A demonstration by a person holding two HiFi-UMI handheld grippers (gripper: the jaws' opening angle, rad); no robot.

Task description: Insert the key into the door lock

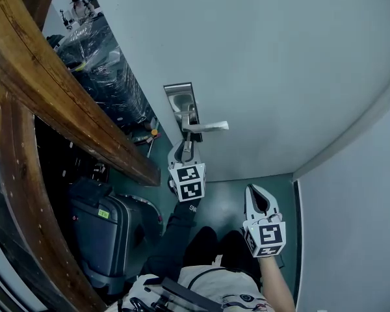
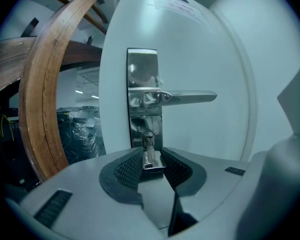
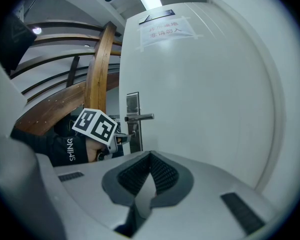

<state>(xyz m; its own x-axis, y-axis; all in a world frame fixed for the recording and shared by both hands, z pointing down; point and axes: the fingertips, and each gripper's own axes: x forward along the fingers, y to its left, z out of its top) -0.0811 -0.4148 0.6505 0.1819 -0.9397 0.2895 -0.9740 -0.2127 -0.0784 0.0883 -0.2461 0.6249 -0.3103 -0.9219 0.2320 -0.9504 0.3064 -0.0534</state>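
A steel lock plate (image 2: 144, 99) with a lever handle (image 2: 187, 97) is fixed to the white door (image 1: 260, 64). Below the handle sits the lock cylinder (image 2: 147, 137). My left gripper (image 2: 151, 155) is shut on a small silver key (image 2: 152, 160), and the key's blade points at the cylinder's keyhole with its tip at the slot. How deep it sits I cannot tell. In the head view the left gripper (image 1: 184, 144) is right under the handle (image 1: 207, 127). My right gripper (image 1: 254, 192) hangs lower right, off the door, shut on nothing (image 3: 150, 157).
A curved wooden rail (image 1: 58, 96) runs along the left. Plastic-wrapped goods (image 1: 104, 70) lie behind it, and a dark suitcase (image 1: 101, 233) stands on the floor. A side wall (image 1: 351, 213) closes in on the right. A paper notice (image 3: 163, 31) is taped high on the door.
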